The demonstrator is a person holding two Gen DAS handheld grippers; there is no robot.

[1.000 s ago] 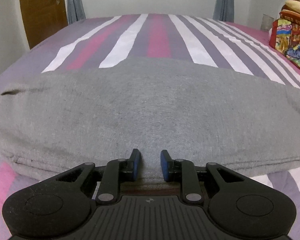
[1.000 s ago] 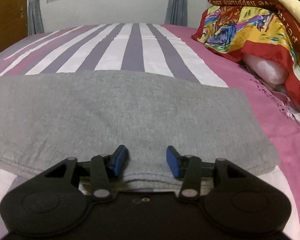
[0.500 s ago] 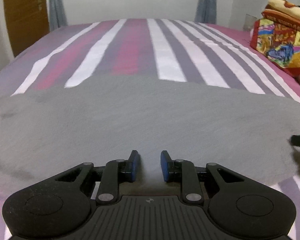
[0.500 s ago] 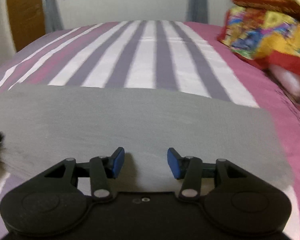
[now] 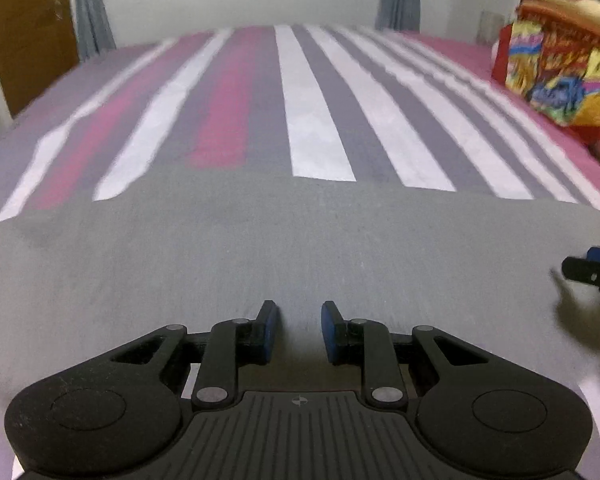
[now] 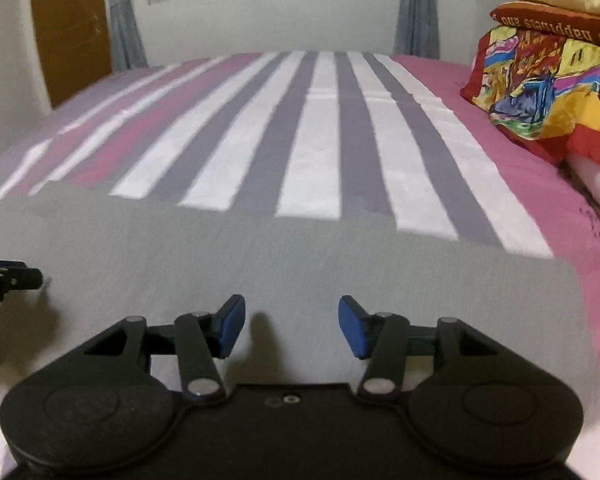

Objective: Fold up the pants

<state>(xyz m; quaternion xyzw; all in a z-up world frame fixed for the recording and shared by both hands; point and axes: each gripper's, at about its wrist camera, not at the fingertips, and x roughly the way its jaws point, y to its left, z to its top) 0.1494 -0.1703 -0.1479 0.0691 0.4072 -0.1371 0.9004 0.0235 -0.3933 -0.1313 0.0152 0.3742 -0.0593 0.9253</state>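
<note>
The grey pants [image 5: 260, 248] lie folded flat across the striped bed, filling the lower half of the left wrist view, and show in the right wrist view [image 6: 300, 264] too. My left gripper [image 5: 296, 330] hovers above the pants' near part, jaws partly apart with nothing between them. My right gripper [image 6: 290, 326] is open and empty above the pants' right part; it shows at the right edge of the left wrist view [image 5: 592, 270]. The left gripper's fingertip [image 6: 16, 276] shows at the left edge of the right wrist view.
The bed [image 6: 324, 132] has a pink, white and purple striped sheet stretching to the far wall. A colourful stack of pillows and blankets [image 6: 548, 80] sits at the right side [image 5: 560, 68]. A wooden door [image 5: 24, 32] stands at far left.
Both grippers have lifted up and moved forward over the pants, off the near hem. The right jaws have opened a little wider. The pants lie still.
</note>
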